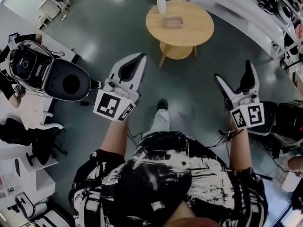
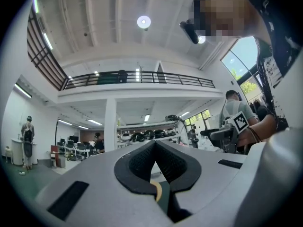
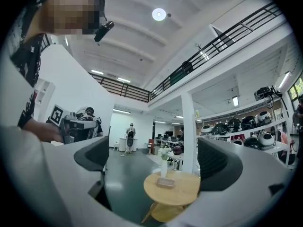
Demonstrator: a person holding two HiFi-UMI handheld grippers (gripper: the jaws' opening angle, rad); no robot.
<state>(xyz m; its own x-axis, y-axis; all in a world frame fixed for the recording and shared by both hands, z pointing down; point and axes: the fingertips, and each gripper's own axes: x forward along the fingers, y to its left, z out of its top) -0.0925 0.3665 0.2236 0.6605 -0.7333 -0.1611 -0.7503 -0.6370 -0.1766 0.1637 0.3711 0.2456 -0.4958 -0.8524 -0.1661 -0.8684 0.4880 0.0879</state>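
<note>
Both grippers are held up in the air over a grey floor, holding nothing. My left gripper [image 1: 141, 56] is shut, its black pads meeting at the tips [image 2: 155, 144]. My right gripper [image 1: 234, 73] is open, jaws spread wide [image 3: 151, 160]. Ahead stands a round wooden table [image 1: 194, 30] carrying a small clear tray [image 1: 172, 21] and a white vase [image 1: 161, 4] with a plant. In the right gripper view the round table [image 3: 182, 195], the tray [image 3: 165, 182] and the vase [image 3: 164, 168] appear between the jaws, some way off.
A white machine with a dark round top [image 1: 66, 82] and a desk with cables [image 1: 26, 63] stand at the left. Shelves with equipment [image 1: 265, 8] run along the right. A black office chair [image 1: 40, 141] is at lower left. People stand far off in the hall [image 3: 129, 136].
</note>
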